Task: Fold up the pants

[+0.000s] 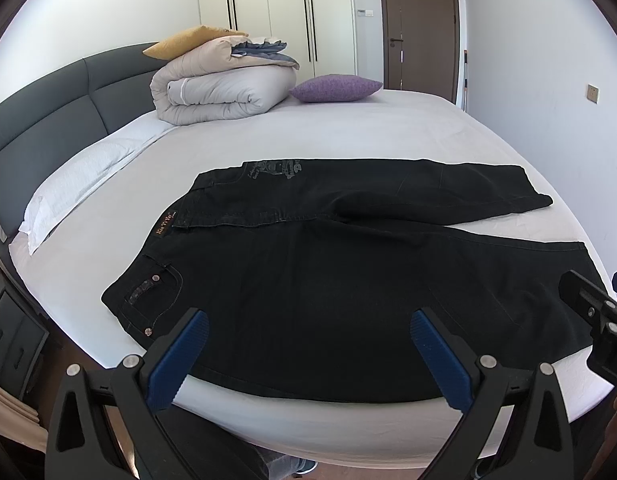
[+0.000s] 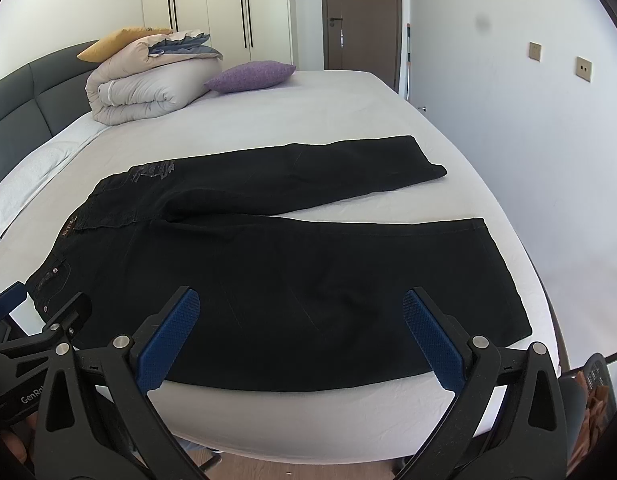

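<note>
Both grippers, left (image 1: pixel 308 330) and right (image 2: pixel 300 310), fingers spread wide (holding nothing), hover above the pants (image 1: pixel 328 280).

On the one bed (image 1: pixel 388 128) lay one pair of black pants (image 1: pixel 308 280), one folded duvet (image 1: pixel 220 92) at eleven o'clock and two cushions, one purple (image 1: pixel 334 88) and one yellow (image 1: pixel 180 42).

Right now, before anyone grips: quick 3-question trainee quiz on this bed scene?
1. True or false: the black pants are already folded in half on the bed.
2. Which sits nearest the folded duvet? A) purple cushion B) pants' hems C) door
3. Fill in: the jaws of the left gripper and right gripper are both ____.

Key: 1 false, the legs lie spread apart; 2 A; 3 open.
</note>
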A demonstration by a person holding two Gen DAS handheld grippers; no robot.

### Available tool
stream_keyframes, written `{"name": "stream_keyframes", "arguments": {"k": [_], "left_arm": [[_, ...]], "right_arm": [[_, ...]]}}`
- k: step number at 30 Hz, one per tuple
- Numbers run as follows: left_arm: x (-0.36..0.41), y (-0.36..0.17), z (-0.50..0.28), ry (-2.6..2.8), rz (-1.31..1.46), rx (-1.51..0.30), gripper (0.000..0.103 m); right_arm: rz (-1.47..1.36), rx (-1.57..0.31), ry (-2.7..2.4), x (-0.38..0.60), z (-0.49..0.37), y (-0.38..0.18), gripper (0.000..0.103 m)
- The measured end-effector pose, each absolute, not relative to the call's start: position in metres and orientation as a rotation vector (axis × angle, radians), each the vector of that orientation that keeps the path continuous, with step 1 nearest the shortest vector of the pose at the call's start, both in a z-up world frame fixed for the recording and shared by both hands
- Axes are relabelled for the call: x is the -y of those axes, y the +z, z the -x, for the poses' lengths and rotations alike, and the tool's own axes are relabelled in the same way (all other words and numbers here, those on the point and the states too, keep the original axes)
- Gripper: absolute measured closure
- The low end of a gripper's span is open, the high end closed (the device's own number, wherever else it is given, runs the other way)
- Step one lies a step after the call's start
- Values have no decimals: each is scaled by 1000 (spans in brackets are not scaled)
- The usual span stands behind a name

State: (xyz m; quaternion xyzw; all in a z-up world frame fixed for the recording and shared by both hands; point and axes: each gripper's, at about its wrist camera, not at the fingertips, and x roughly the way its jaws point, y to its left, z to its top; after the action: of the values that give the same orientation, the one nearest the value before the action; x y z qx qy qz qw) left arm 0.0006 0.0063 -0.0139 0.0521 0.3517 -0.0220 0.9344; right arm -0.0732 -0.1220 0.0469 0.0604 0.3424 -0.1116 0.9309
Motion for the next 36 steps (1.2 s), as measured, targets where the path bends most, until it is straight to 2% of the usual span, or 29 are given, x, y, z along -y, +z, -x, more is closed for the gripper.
{"name": "stream_keyframes", "arguments": {"k": [26, 33, 36], "left_arm": [[-18, -24, -10, -47, -64, -741, 0], [-69, -21, -77, -212, 40, -718, 0], [-75, -17, -130, -213, -126, -733, 0]], "right_arm": [[-141, -699, -210, 123, 69, 43, 0], [-127, -736, -64, 126, 27, 31, 0], [-100, -766, 56, 126, -3, 25, 0]]}}
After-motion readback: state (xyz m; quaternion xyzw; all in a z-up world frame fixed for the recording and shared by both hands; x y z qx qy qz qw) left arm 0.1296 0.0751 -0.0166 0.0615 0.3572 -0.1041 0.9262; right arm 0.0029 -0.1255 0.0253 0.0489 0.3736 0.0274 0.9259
